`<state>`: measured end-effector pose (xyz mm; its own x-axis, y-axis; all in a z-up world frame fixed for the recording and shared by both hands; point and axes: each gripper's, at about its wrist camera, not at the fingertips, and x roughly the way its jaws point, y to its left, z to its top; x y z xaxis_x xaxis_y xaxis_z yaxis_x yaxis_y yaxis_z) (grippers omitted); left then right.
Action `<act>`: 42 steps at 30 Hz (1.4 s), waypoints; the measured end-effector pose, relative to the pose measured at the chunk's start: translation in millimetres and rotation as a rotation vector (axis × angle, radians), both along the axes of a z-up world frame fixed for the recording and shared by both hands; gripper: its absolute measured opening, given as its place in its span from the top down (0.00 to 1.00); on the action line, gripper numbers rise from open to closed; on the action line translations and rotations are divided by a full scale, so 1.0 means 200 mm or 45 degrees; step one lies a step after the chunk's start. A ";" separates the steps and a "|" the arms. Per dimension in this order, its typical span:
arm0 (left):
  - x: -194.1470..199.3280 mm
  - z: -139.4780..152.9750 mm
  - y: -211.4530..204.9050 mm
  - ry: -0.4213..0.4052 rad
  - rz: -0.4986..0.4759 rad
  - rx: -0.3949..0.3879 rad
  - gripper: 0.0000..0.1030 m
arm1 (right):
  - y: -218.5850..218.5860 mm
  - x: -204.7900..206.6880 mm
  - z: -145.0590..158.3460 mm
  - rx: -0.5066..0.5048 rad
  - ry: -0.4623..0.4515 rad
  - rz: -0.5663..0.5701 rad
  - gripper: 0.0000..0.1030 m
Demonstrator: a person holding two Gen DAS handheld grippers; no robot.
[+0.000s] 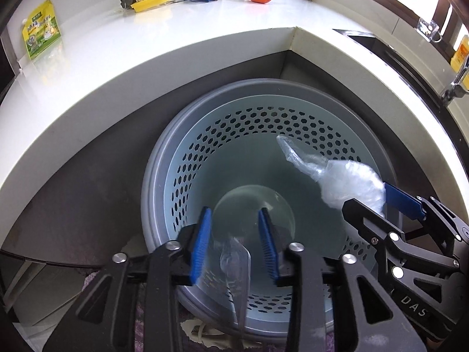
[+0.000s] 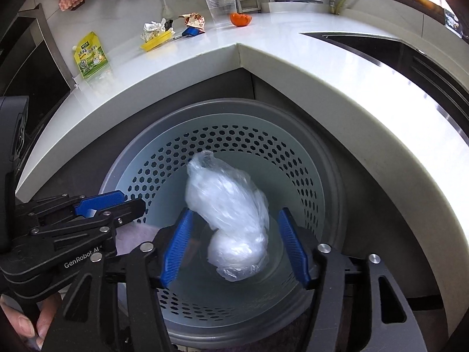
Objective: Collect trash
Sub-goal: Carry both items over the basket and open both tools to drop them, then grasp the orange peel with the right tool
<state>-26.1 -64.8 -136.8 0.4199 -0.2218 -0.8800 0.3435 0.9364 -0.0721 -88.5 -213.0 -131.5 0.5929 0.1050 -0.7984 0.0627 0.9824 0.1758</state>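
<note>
Plastic bag (image 2: 227, 214) over perforated bin (image 2: 310, 158), between parted right gripper (image 2: 234, 246); left gripper (image 1: 234, 243) parted too.

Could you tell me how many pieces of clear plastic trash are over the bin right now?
2. A crumpled plastic bag is between the open right tongs; a thin clear wrapper is between the open left tongs. The tongs may hide more in the bin.

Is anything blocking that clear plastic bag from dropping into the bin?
Nothing visible. The bag hangs between the right gripper's open jaws, directly over the bin's open mouth, and the bottom below looks bare.
</note>
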 end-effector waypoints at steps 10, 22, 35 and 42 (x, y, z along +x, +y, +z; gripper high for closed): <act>-0.01 0.00 0.01 -0.034 0.012 0.009 0.52 | -0.01 -0.02 0.02 0.001 -0.021 -0.021 0.42; -0.05 0.04 0.04 -0.091 0.020 0.001 0.37 | -0.02 -0.05 0.07 0.011 -0.072 -0.026 0.42; -0.08 0.22 0.15 -0.334 0.133 -0.070 0.11 | -0.02 -0.08 0.25 -0.018 -0.233 -0.030 0.42; -0.02 0.38 0.22 -0.457 0.176 -0.129 0.06 | -0.03 0.02 0.37 -0.046 -0.300 -0.015 0.41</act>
<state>-30.3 -21.3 -61.0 0.7288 -0.2197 -0.6485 0.2347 0.9699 -0.0649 -83.6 -218.5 -58.4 0.7644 0.0707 -0.6408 0.0356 0.9878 0.1515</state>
